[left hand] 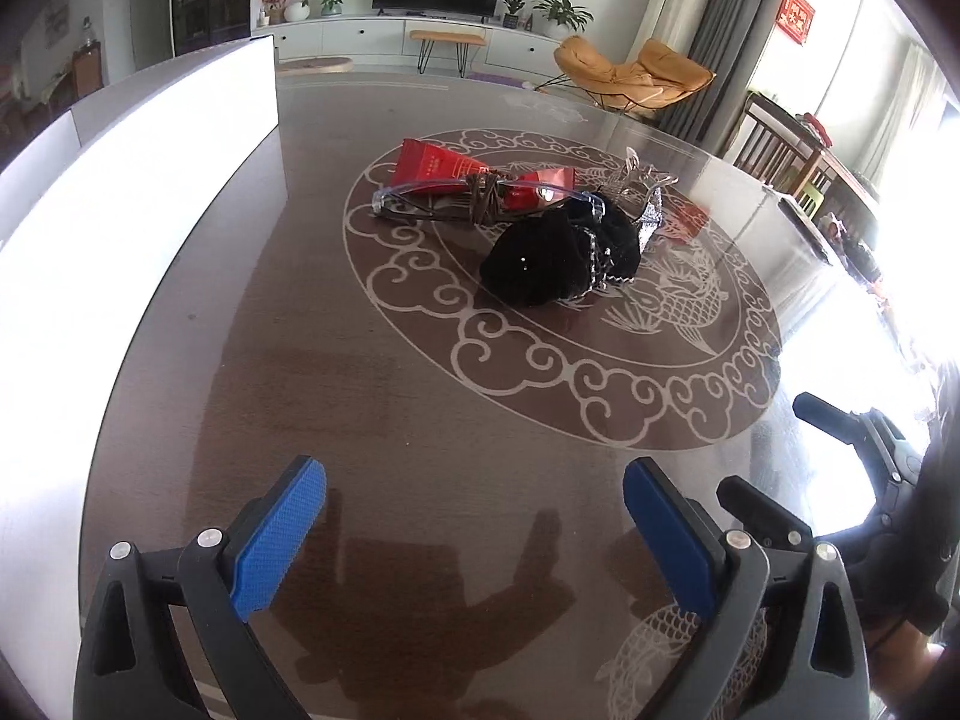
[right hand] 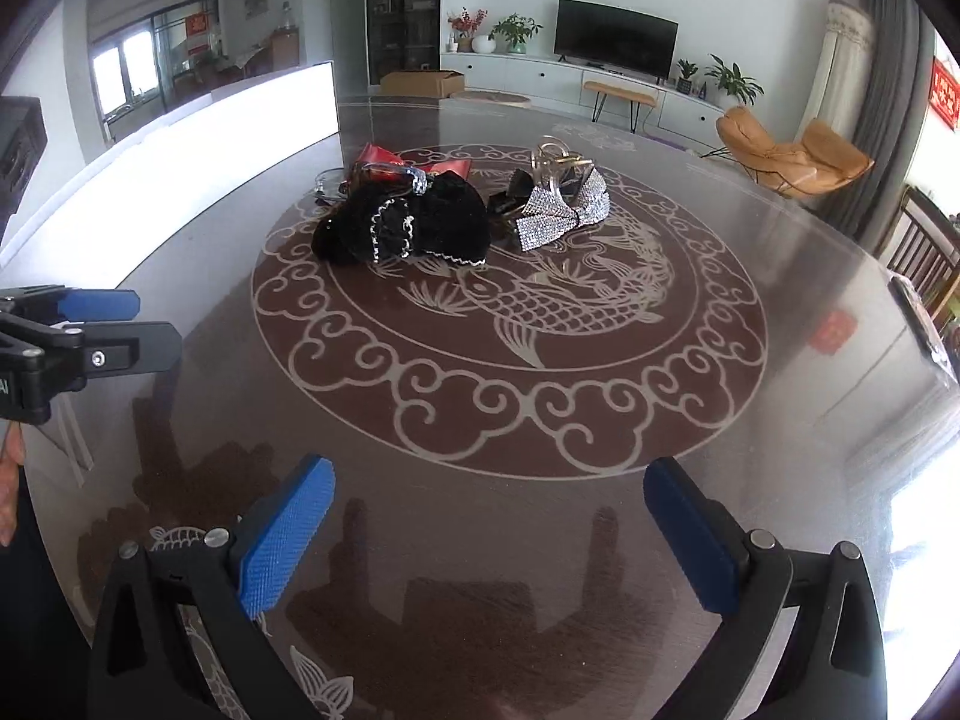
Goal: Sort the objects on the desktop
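A pile of small objects lies at the middle of the round glass-topped table (left hand: 420, 408). A black velvet bow with a rhinestone band (left hand: 558, 258) (right hand: 414, 222) is nearest. Behind it lie a red packet (left hand: 438, 165) (right hand: 384, 159), clear-framed glasses (left hand: 414, 192) (right hand: 396, 174), a clear hair claw (right hand: 555, 159) and a silver rhinestone bow (right hand: 564, 207). My left gripper (left hand: 474, 480) is open and empty, well short of the pile. My right gripper (right hand: 489, 480) is open and empty, also short of it.
A white box or panel (left hand: 150, 138) (right hand: 210, 126) stands along the table's left side. The other gripper shows at the right edge of the left wrist view (left hand: 840, 456) and the left edge of the right wrist view (right hand: 78, 330). Chairs stand beyond the right rim.
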Demonstrator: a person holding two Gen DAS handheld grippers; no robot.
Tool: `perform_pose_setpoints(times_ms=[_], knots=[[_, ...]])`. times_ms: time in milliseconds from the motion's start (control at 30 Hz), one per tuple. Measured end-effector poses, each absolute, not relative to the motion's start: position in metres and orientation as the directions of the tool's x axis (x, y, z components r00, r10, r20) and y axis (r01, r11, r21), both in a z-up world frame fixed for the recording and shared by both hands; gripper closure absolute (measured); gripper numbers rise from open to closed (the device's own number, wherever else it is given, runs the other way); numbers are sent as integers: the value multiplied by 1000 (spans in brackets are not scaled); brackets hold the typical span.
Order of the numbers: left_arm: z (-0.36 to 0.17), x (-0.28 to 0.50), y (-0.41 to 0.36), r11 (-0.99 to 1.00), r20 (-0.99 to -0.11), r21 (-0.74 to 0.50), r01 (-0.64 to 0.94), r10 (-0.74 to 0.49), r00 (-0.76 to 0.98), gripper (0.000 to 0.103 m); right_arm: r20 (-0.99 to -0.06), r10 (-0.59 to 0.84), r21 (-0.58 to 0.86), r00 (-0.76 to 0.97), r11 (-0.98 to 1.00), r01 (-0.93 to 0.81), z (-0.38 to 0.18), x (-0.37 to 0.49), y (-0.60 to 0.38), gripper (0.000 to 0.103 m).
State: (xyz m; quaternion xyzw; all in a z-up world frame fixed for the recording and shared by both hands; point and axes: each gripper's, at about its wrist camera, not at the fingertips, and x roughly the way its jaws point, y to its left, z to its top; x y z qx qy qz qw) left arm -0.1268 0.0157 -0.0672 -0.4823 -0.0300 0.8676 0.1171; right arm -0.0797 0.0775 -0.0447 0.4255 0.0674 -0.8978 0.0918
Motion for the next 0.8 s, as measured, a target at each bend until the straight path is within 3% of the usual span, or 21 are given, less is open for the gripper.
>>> perform_pose_setpoints(times_ms=[267,533,800], knots=[[-79,-142,32,-978,-814,-139,-157,203,-544,2,-812,-101,-7,-576,-983,181,-55,-89,80,0],[-86,-143,50,-983,-814,0,-184,107,-571,0,-812,-93,-12,-576,-984,176,-56,-88,79,0],[-86,-144,49,-983,-813,-5,-184,111,-571,0,-813,-93,-12,-575,-984,176,-55,-88,79,0]])
